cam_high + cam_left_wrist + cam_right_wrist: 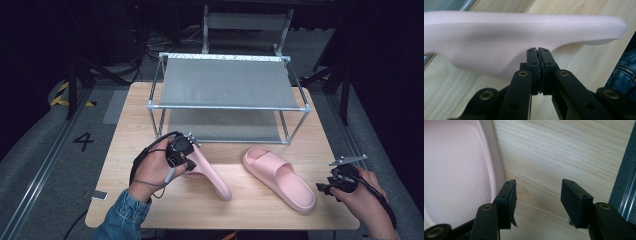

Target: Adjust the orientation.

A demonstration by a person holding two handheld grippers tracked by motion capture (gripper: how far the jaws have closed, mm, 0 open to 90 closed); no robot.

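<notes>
Fingers [534, 62] of left gripper [539, 53] pinch left slipper [499, 42]; toe cut off

Left hand-held gripper [540, 53] clamped seemingly tight; right hand-held gripper [537, 195] spread wide.

Recording lab: dark surroundings, floor cables [150, 47], aluminium rails [37, 180], numbered floor marking [83, 140].

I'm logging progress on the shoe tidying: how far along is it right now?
Done: nothing stored so far; both grey fabric shelves of the metal shoe rack are bare. In hand: the left claw is shut on the strap of the left pink foam slipper, tipped on its side. Left: the right pink foam slipper lies flat on the wooden table, beside the open right claw.
</notes>
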